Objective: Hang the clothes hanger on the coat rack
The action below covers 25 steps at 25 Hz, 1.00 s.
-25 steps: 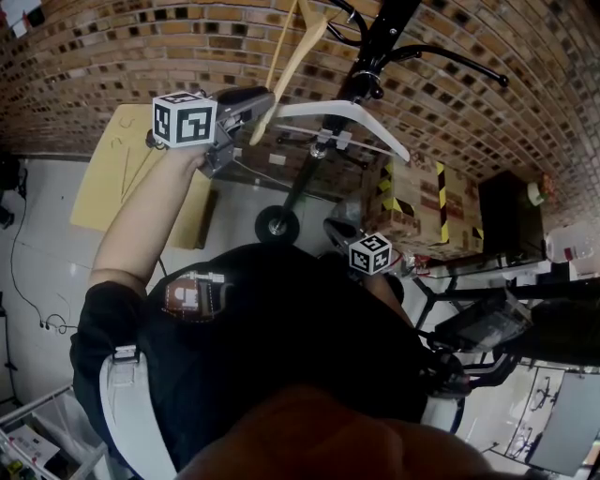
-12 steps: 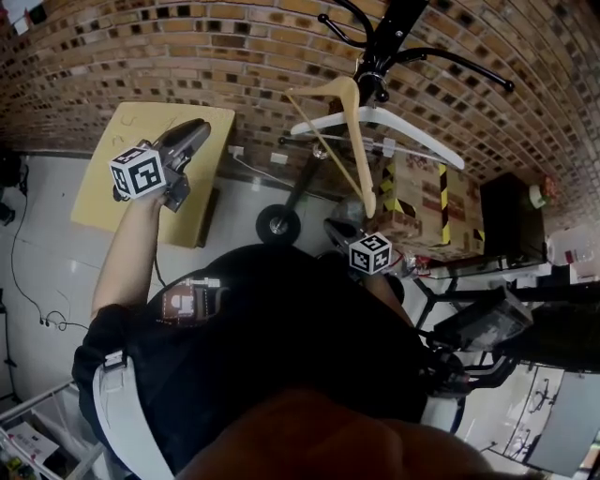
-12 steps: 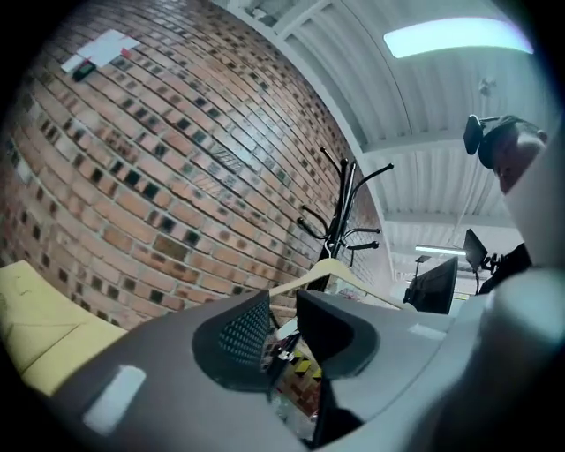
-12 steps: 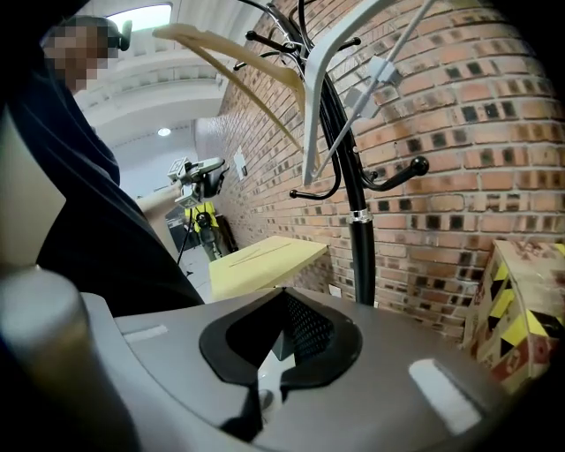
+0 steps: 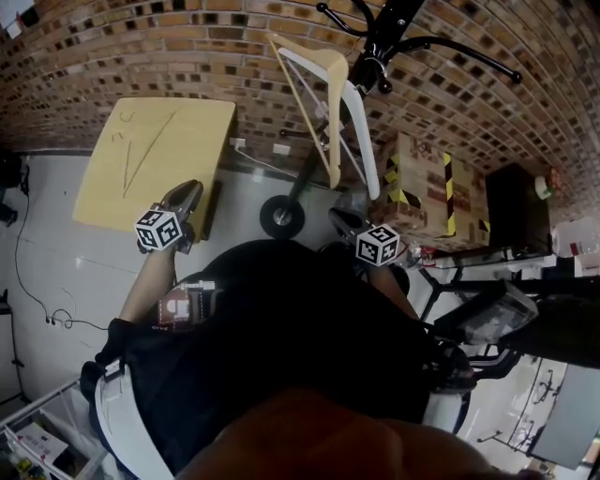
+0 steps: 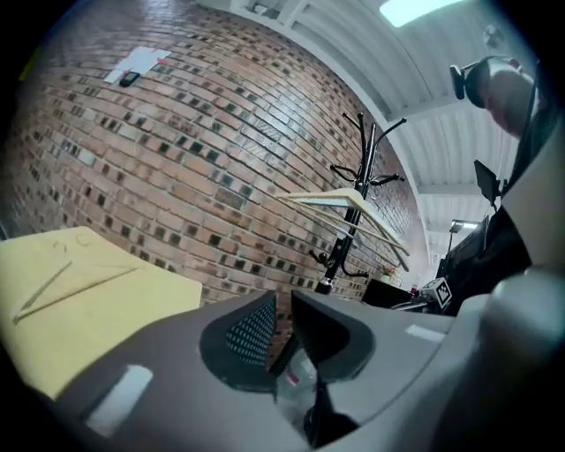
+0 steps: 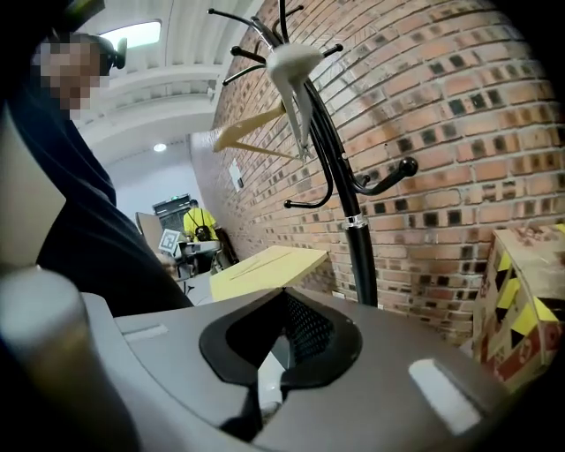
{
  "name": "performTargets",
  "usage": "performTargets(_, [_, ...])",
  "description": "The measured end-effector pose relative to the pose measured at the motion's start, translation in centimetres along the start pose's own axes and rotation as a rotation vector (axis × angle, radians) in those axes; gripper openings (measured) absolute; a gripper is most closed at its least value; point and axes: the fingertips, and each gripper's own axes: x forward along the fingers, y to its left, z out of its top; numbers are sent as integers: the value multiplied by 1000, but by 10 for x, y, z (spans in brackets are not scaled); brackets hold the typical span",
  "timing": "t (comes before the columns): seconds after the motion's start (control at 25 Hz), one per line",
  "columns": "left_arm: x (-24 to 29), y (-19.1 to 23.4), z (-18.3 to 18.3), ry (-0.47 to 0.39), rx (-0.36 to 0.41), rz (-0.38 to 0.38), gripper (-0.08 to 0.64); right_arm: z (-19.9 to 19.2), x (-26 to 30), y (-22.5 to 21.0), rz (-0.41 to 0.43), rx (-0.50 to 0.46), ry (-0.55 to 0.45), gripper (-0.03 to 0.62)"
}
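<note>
Wooden clothes hanger [image 5: 330,141] hangs on coat rack [image 5: 389,37], top centre of head view, beside white hanger [image 5: 367,164]. At left-centre, left hand-held gripper [image 6: 282,322]: jaws narrow, just been closing, nothing between. At centre-right, right hand-held gripper [image 7: 284,305]: jaws together, empty.

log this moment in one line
wooden hanger: hung on coat rack | left gripper: empty, jaws just closing | right gripper: shut, empty

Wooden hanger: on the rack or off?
On. The wooden hanger hangs tilted from the coat rack, against the white hanger, with nothing holding it.
</note>
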Motion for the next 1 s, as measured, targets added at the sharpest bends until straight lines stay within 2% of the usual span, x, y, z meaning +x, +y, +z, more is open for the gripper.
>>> performTargets(0.12, [2, -14, -22, 36, -7, -27, 33, 7, -1, 1, 5, 1, -15, 14])
performTargets(0.24, [7, -32, -28, 38, -21, -78, 11, 12, -1, 4, 15, 8, -33, 14])
performTargets(0.6, [28, -66, -10, 13, -5, -186, 2, 23, 2, 10, 52, 20, -67, 12])
performTargets(1.0, [34, -76, -8, 26, 17, -209, 2, 20, -4, 4, 34, 19, -74, 12])
